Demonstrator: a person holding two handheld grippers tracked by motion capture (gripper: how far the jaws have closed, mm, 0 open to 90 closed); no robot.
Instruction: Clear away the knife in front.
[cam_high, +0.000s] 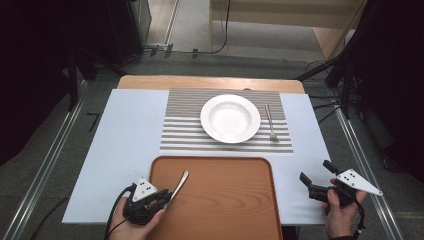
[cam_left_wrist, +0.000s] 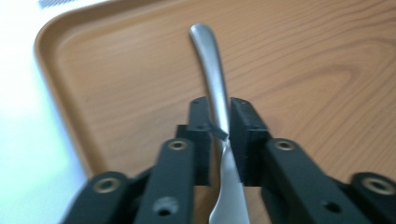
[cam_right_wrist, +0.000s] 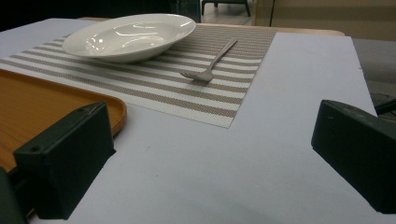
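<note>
From the high view, the left gripper (cam_high: 167, 196) is sitting at the near left corner of the wooden tray (cam_high: 225, 210), clamping a metal utensil (cam_high: 179, 186) whose handle is angling up and away over the tray; I cannot tell whether it is a knife or a spoon. Farther off, a white plate (cam_high: 230, 118) is resting on a striped placemat (cam_high: 186, 131), with a fork (cam_high: 270, 123) lying just beside it on the right. The right gripper (cam_high: 315, 176) is hovering over the white table cover (cam_high: 125, 135), jaws spread with nothing between them. In the left gripper view, both black jaws are pinching the utensil's (cam_left_wrist: 215, 81) shaft above the tray (cam_left_wrist: 303, 70). In the right gripper view, the jaws are standing wide apart, framing the plate (cam_right_wrist: 130, 35), fork (cam_right_wrist: 210, 63) and placemat (cam_right_wrist: 154, 88).
</note>
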